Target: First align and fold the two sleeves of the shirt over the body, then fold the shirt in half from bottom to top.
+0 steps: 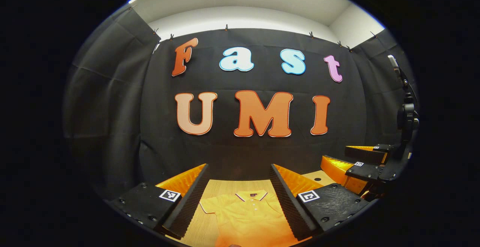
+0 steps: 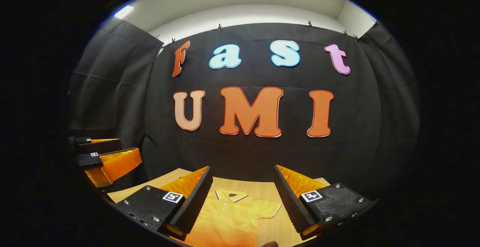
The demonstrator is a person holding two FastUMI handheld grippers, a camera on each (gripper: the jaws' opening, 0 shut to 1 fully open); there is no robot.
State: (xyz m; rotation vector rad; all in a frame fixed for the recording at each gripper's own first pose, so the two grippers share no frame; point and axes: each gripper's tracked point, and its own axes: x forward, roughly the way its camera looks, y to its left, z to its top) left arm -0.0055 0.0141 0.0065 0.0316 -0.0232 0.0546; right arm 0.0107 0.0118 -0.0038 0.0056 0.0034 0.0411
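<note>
Shirt [image 1: 249, 211] lies flat on the wooden surface [image 2: 264, 190], collar toward the wall, sleeves still spread out. Above it, the left gripper [image 1: 240, 196] and right gripper [image 2: 242, 198] both hover with fingers spread, holding nothing. A careless pinch could catch both fabric layers and drag the body askew.

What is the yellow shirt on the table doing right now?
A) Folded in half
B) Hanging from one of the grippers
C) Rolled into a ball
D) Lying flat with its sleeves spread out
D: the yellow shirt lies flat on the wooden table, collar away from the cameras, with a sleeve spread out sideways, and both open grippers hold nothing.
</note>
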